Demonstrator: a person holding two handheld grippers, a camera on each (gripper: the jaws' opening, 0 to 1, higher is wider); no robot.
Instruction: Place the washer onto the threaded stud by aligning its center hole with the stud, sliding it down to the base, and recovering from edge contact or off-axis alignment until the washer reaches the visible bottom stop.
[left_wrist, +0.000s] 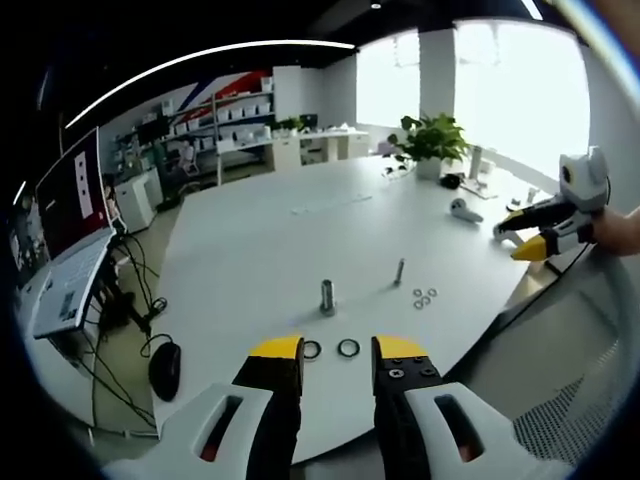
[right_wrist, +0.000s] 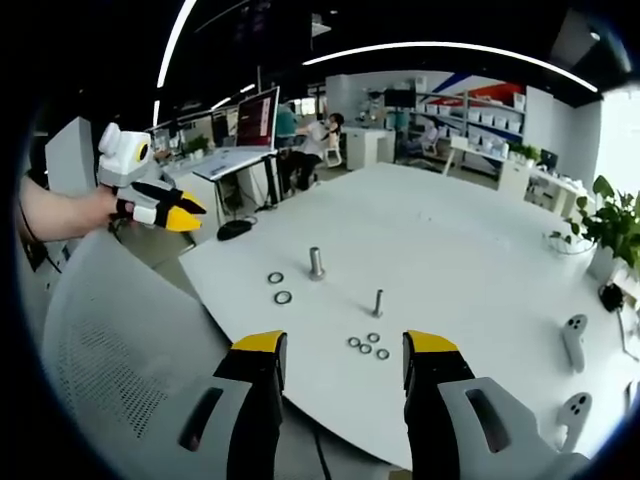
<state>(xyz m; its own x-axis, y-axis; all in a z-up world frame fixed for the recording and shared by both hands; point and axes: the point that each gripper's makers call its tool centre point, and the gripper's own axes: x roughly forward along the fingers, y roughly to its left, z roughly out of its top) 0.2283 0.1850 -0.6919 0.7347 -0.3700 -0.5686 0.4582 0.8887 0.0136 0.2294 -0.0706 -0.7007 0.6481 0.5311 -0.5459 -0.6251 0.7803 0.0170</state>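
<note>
white round table (left_wrist: 250, 240), potted plant (left_wrist: 432, 140), shelving (left_wrist: 235, 115) behind

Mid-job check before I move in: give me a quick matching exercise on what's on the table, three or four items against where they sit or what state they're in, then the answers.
Items
1. thick stud
2. thin stud
3. two large washers
4. small washers

States or places
A. clustered flat near the thin stud, by the right gripper
B. upright, bare, slimmer, between the thick stud and the small cluster
C. lying flat side by side at the table edge, beside the thick stud
D. upright, bare, wider, next to the large pair

Pairs: 1-D, 2-B, 3-C, 4-A
</note>
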